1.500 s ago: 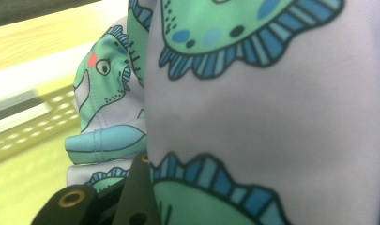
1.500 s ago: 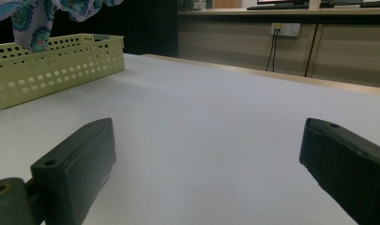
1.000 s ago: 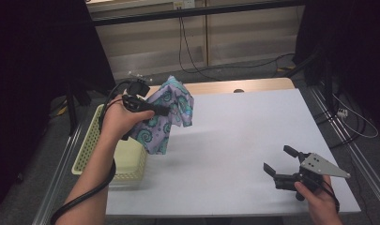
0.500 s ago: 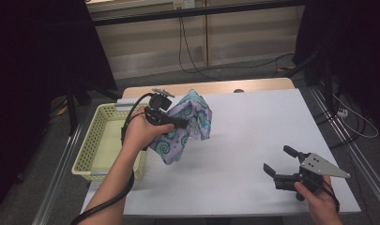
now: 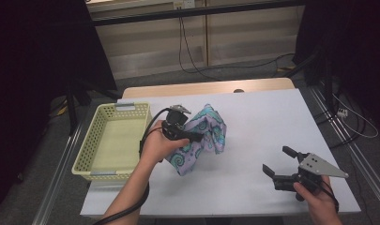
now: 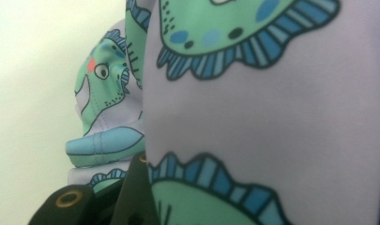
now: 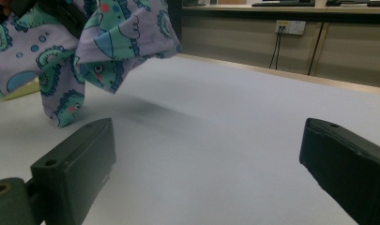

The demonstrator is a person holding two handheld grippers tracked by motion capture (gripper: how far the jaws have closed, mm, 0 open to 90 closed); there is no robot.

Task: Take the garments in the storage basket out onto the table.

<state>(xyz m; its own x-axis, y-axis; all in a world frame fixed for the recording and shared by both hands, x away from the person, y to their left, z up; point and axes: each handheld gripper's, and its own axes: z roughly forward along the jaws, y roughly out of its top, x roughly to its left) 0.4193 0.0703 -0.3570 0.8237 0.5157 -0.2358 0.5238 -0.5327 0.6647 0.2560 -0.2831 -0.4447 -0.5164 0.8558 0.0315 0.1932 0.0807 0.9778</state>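
High view: left tool [image 5: 193,136] pinches the sea-creature cloth [image 5: 204,136] up off the counter [image 5: 272,122] to carry it; right tool [image 5: 277,164] waits, jaws apart.

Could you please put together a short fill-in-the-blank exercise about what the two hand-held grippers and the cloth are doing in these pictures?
1. The left hand-held gripper holds a patterned ____ above the table.
2. The yellow basket stands to the ____ of the patterned cloth in the high view.
3. The right hand-held gripper has its jaws ____, with nothing between them.

Missing words: cloth; left; open
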